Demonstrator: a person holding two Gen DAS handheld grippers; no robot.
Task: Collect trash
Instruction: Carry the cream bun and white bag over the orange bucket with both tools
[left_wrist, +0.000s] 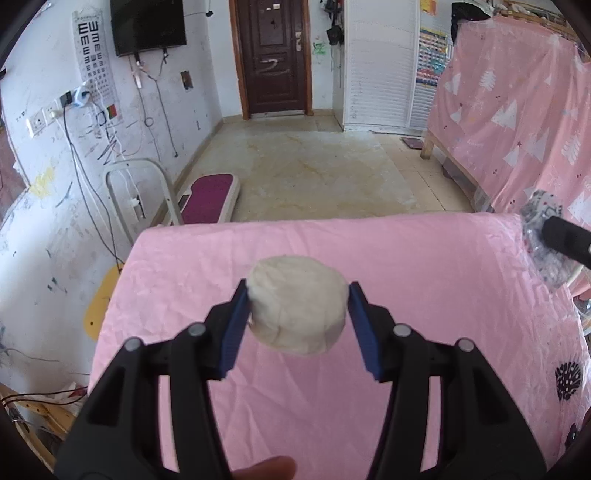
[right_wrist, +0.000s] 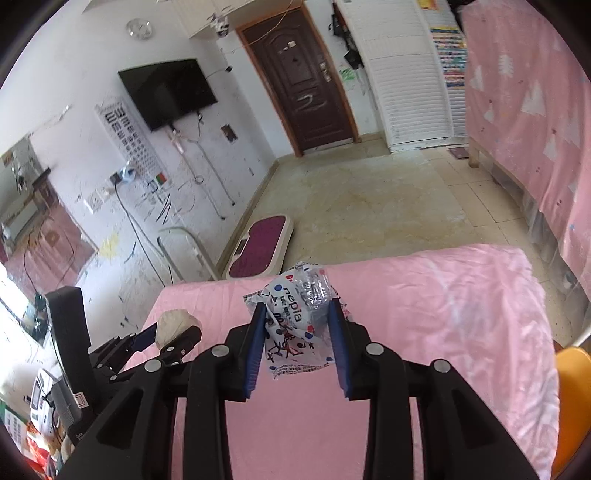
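My left gripper (left_wrist: 297, 300) is shut on a crumpled white paper wad (left_wrist: 297, 309), held above the pink-covered table (left_wrist: 332, 398). The blue pads press both sides of the wad. My right gripper (right_wrist: 297, 317) is shut on a crinkled printed plastic wrapper (right_wrist: 300, 321) with blue and red dots, lifted over the same pink cloth (right_wrist: 424, 332). In the left wrist view the wrapper (left_wrist: 543, 243) and a black finger of the right gripper show at the right edge. In the right wrist view the left gripper with the paper wad (right_wrist: 173, 326) shows at the lower left.
Beyond the table's far edge lie a tiled floor (left_wrist: 314, 173), a maroon scale (left_wrist: 208, 199) and a white metal frame (left_wrist: 135, 192) by the wall. A pink-draped bed (left_wrist: 517, 122) stands at the right. An orange chair (right_wrist: 572, 398) sits beside the table.
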